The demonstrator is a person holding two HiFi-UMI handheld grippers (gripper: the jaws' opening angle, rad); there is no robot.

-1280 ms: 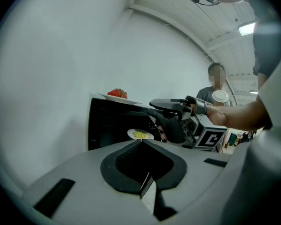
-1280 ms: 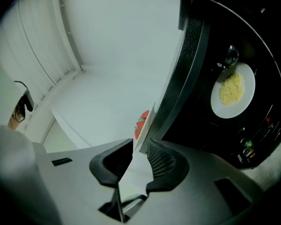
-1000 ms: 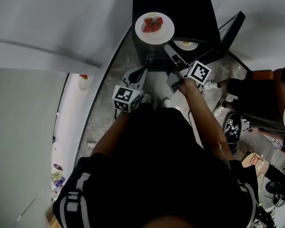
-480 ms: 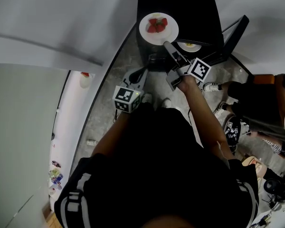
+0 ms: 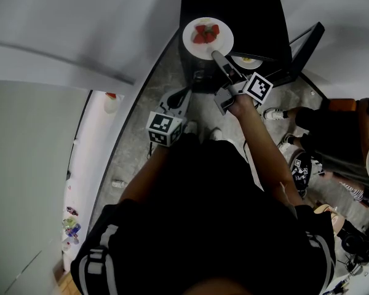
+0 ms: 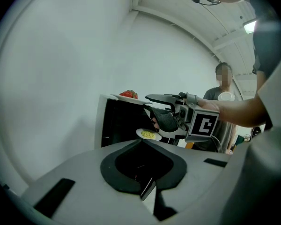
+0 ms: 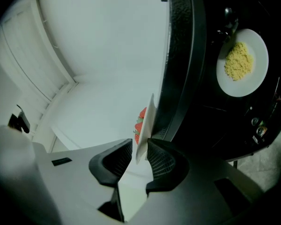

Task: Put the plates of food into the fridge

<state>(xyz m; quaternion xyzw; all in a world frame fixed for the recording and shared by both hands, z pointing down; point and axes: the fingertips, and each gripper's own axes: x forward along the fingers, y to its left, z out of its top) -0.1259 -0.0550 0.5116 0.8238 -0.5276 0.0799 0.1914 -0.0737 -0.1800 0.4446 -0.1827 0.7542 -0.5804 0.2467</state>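
A white plate of strawberries [image 5: 208, 37] lies on top of the small black fridge [image 5: 246, 11], near its front edge. My right gripper [image 5: 216, 55] reaches to the plate's near rim. In the right gripper view the rim [image 7: 145, 125] stands between the pads, resting against one with a small gap to the other. That gripper [image 7: 139, 146] is open. A second plate with yellow food [image 7: 242, 62] sits inside the fridge [image 7: 182, 55], seen also as the yellow plate [image 5: 243, 59]. My left gripper [image 5: 186, 92] hangs low before the fridge, shut and empty.
The fridge door [image 5: 301, 42] stands open to the right. A seated person in dark clothes [image 5: 332, 121] is at the right, and a standing person [image 6: 222, 78] is beyond the fridge. A white wall runs along the left. Small items lie on the floor [image 5: 111, 103].
The strawberry plate and my right gripper have shifted slightly to the right along the fridge top. The left gripper has stayed where it was.
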